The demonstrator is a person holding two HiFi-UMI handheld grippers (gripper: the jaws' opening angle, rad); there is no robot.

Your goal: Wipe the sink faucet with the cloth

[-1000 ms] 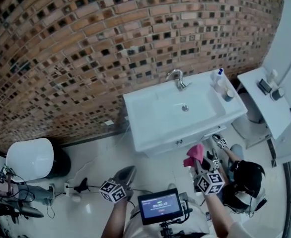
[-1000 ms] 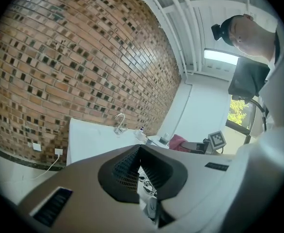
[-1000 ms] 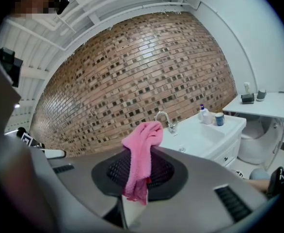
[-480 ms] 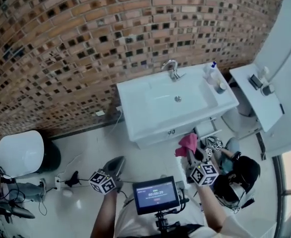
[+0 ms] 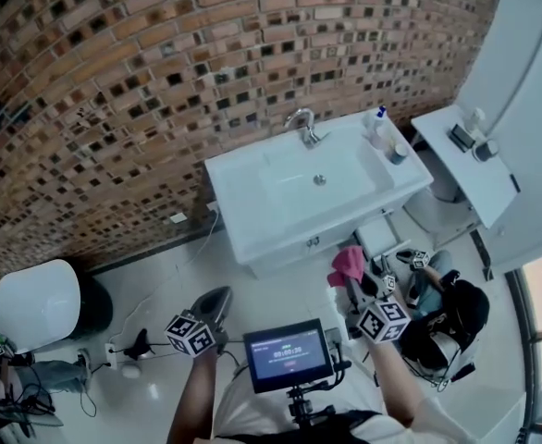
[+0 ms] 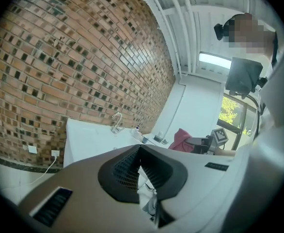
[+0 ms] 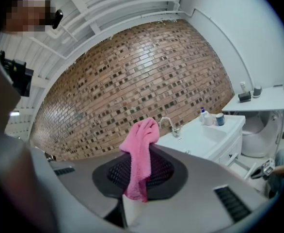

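Head view: faucet (image 5: 301, 126) well ahead, bit left of right gripper (image 5: 351, 283). Right gripper pinches cloth (image 5: 348, 264), nearer faucet. Left gripper (image 5: 215, 304) closed, empty.

White sink counter (image 5: 227, 195) set against the brick wall (image 5: 141, 81): faucet (image 5: 301, 126) at rear edge centre; bottle (image 5: 378, 124) and dark cup (image 5: 398, 154) at rear right corner.
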